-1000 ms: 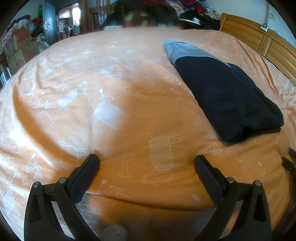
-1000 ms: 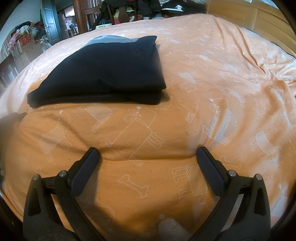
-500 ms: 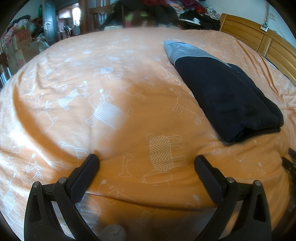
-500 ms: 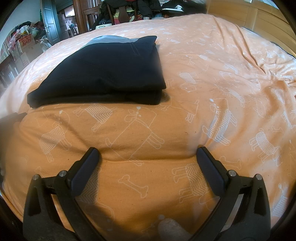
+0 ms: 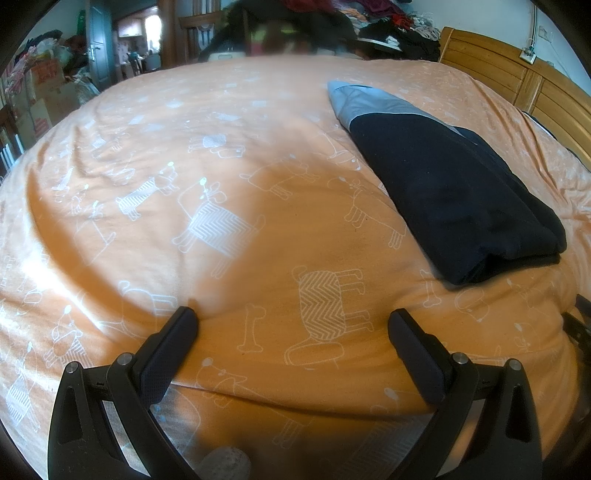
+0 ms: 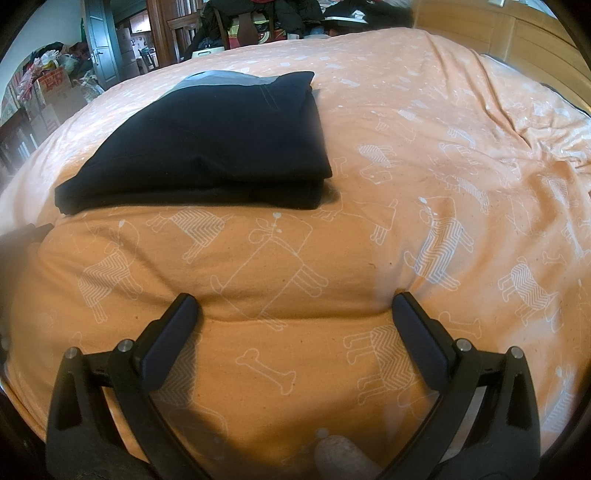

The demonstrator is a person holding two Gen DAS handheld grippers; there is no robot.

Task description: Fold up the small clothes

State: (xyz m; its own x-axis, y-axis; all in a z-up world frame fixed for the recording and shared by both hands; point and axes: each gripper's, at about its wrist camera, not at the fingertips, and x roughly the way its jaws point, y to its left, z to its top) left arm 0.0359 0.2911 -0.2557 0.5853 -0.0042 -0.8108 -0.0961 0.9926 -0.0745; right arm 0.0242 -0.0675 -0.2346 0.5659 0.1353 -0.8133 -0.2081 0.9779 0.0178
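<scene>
A dark navy garment with a grey band lies folded into a flat rectangle on the orange bed cover. In the left wrist view it sits to the upper right, well beyond my left gripper, which is open and rests low on the cover with nothing between its fingers. In the right wrist view the same folded garment lies at the upper left, ahead of my right gripper. That gripper is open too, its tips pressing lightly into the cover.
A wooden headboard runs along the bed's far right side. Piled clothes and a chair stand beyond the far edge. Boxes and bags crowd the left by a door. The orange cover spreads wide to the right of the garment.
</scene>
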